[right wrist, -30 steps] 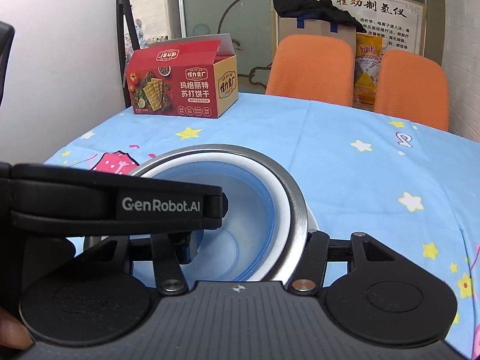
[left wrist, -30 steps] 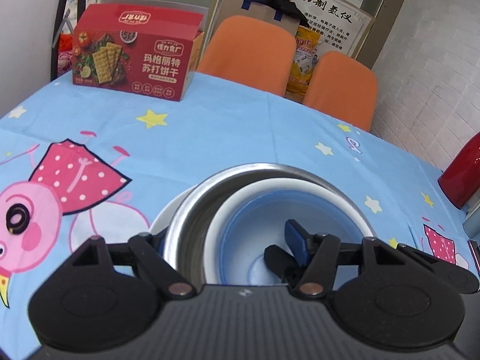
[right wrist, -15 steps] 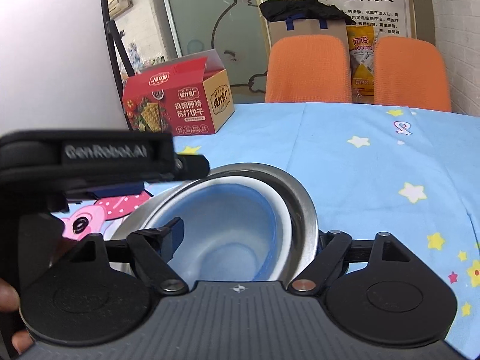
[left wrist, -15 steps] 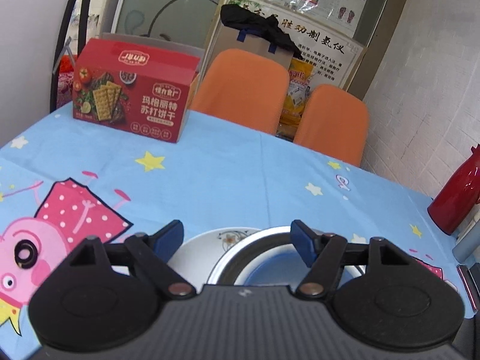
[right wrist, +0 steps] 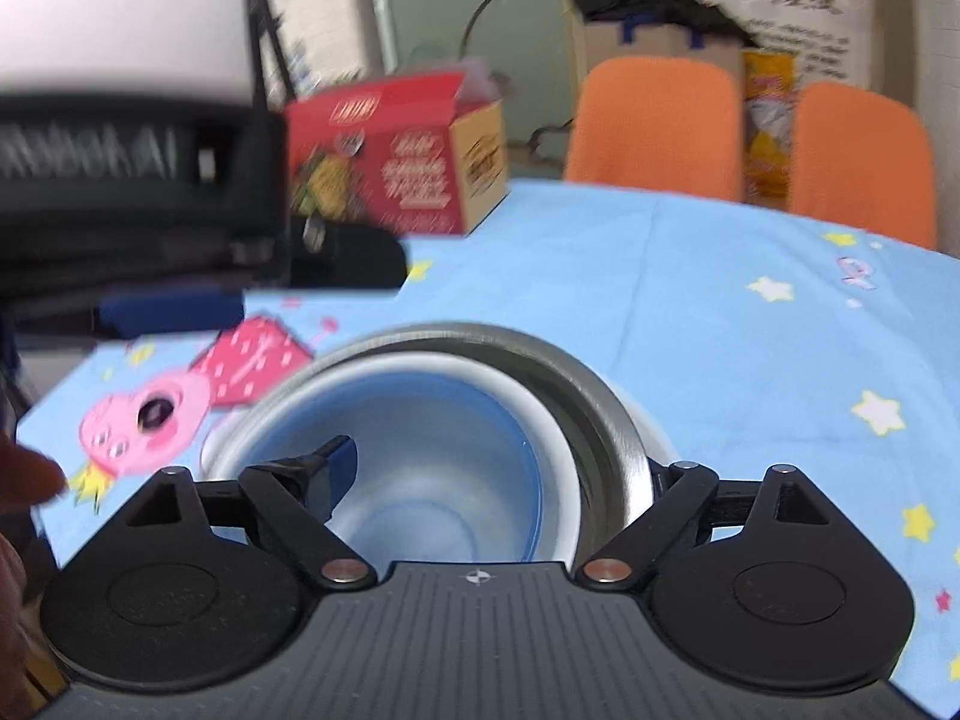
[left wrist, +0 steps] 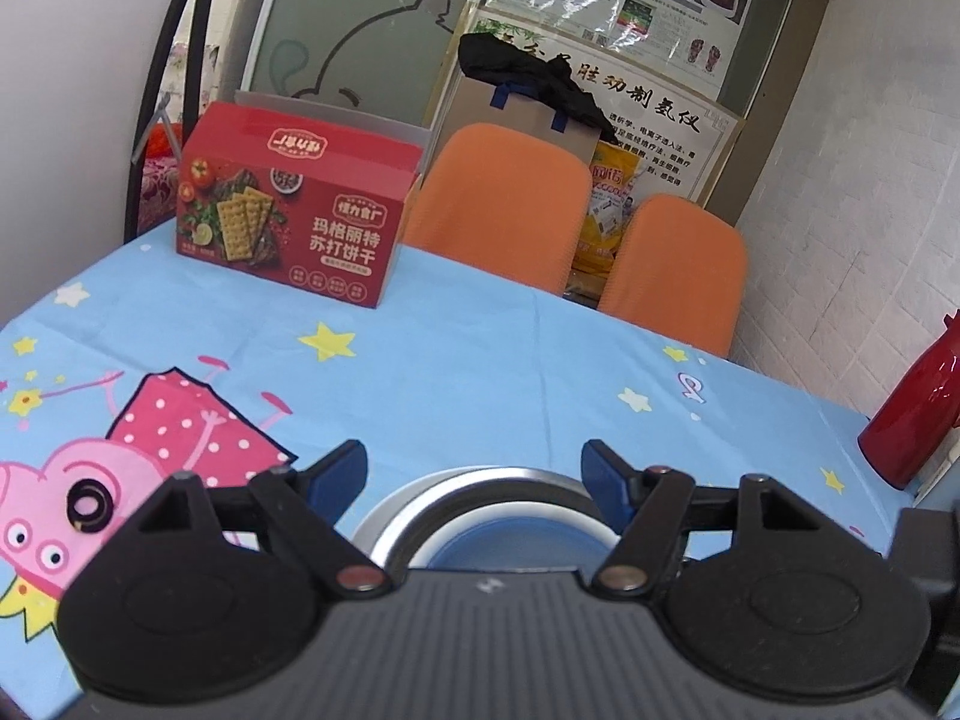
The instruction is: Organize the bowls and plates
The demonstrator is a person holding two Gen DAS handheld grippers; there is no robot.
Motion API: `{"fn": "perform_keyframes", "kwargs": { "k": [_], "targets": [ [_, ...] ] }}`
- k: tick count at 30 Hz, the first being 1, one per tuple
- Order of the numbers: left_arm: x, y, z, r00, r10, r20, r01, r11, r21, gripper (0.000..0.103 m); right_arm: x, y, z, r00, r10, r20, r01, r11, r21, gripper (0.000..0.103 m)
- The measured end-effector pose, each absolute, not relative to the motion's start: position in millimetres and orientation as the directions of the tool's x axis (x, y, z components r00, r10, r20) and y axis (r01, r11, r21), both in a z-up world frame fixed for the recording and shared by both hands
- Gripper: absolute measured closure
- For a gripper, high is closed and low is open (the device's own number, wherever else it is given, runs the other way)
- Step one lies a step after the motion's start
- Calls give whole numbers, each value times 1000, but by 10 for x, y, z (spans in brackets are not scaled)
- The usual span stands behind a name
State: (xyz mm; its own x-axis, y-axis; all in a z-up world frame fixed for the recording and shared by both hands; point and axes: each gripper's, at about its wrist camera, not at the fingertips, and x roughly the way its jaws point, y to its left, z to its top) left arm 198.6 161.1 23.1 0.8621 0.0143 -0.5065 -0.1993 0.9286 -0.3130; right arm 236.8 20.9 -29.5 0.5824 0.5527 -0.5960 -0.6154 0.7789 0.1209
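Observation:
A steel bowl stands on the blue tablecloth with a white bowl nested in it and a blue bowl inside that. A white plate edge shows under the stack. My right gripper is open, its jaws wide astride the stack, the left finger inside the blue bowl. My left gripper is open and empty, raised above the stack, whose rim shows just below it. The left gripper also shows at the left of the right wrist view, blurred.
A red cracker box stands at the far left of the table. Two orange chairs stand behind the far edge. A red thermos stands at the right edge.
My left gripper let go of the blue bowl, opened and lifted up and back from the stack. My right gripper opened around the stack and the view shifted, blurred.

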Motion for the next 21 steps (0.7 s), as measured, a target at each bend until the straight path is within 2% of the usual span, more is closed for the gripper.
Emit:
{"fn": "perform_keyframes", "kwargs": {
  "k": [4, 21],
  "targets": [
    [1955, 1625, 229, 862, 24, -506, -204, 931, -303, 32, 2410, 112, -209, 635, 554, -538, -558, 811, 176, 0],
    [1744, 1518, 181, 859, 27, -511, -211, 928, -306, 32, 2105, -309, -140, 708, 456, -539, -463, 876, 134, 0]
  ]
}}
